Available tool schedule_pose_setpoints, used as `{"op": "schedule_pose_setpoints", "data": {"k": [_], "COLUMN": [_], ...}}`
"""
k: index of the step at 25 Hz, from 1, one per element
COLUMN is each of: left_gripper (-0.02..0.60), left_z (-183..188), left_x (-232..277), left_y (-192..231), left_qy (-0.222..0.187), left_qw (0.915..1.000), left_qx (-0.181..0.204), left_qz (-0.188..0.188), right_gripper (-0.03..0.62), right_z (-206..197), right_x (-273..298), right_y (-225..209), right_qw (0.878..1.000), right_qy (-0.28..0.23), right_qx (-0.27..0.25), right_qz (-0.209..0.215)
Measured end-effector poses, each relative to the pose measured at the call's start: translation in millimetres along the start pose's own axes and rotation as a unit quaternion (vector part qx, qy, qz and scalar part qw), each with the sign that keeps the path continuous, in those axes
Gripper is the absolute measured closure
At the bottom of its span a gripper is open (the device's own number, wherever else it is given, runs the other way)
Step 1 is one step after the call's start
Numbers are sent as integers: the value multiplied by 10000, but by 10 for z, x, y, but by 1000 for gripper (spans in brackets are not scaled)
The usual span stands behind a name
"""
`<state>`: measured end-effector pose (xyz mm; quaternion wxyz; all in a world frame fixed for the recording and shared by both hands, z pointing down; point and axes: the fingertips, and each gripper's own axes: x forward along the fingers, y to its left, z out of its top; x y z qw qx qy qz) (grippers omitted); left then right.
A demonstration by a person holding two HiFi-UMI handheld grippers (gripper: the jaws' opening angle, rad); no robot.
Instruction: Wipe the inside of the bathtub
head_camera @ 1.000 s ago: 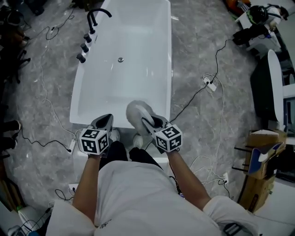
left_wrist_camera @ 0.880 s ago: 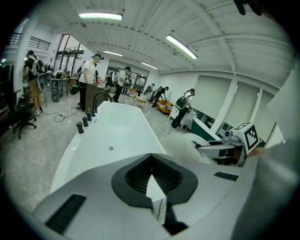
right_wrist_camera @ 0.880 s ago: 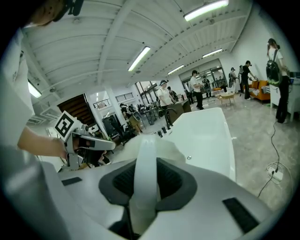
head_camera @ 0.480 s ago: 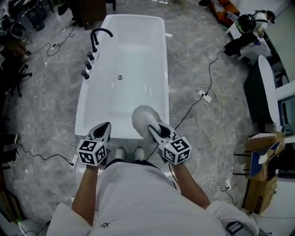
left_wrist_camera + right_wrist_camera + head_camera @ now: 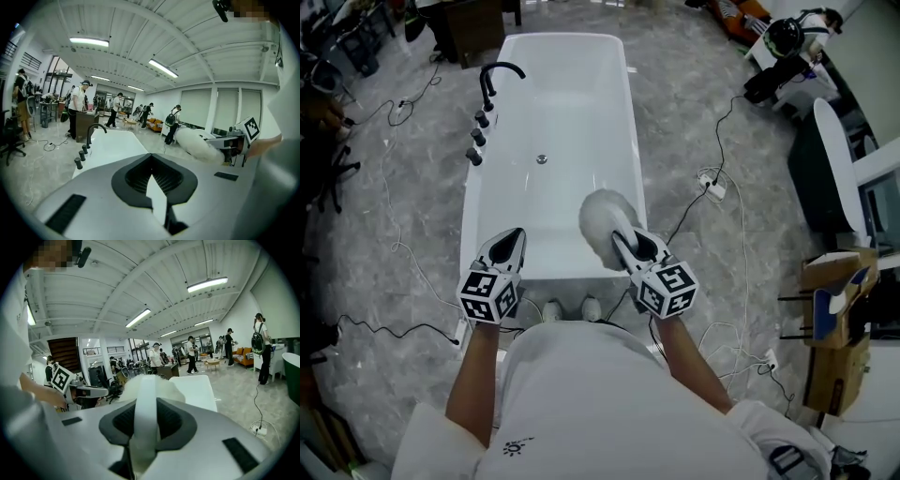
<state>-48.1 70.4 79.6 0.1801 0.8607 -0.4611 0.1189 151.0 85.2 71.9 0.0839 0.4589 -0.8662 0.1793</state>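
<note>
A long white rectangular bathtub (image 5: 551,105) stands on the floor, a fluffy white duster (image 5: 602,222) over its near right corner.

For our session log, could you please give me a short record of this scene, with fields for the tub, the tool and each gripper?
Bathtub: white, nothing lying in it; drain in its floor, black faucet on its left rim
Tool: fluffy white duster, held over the tub's near end
Right gripper: shut on the duster's white handle
Left gripper: shut, holds nothing, at the near rim
Contact of duster with tub: cannot tell
</note>
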Motion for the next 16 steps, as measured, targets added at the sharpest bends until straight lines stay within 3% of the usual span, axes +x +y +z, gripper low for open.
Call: {"op": "schedule_pose_setpoints", "data": {"k": [16], "left_gripper": [577], "left_z": [266], "left_x": [104], "left_y": [52], "left_qy": [-247], "left_qw": [9994], "left_qx": [75], "left_qz": [-219], "right_gripper": [500], "right_z": [255], "right_x": [47], "right_y": [109], "right_qw": [9994], "right_qy": [-239], "right_qx": [-90], "right_qz": [-227]}}
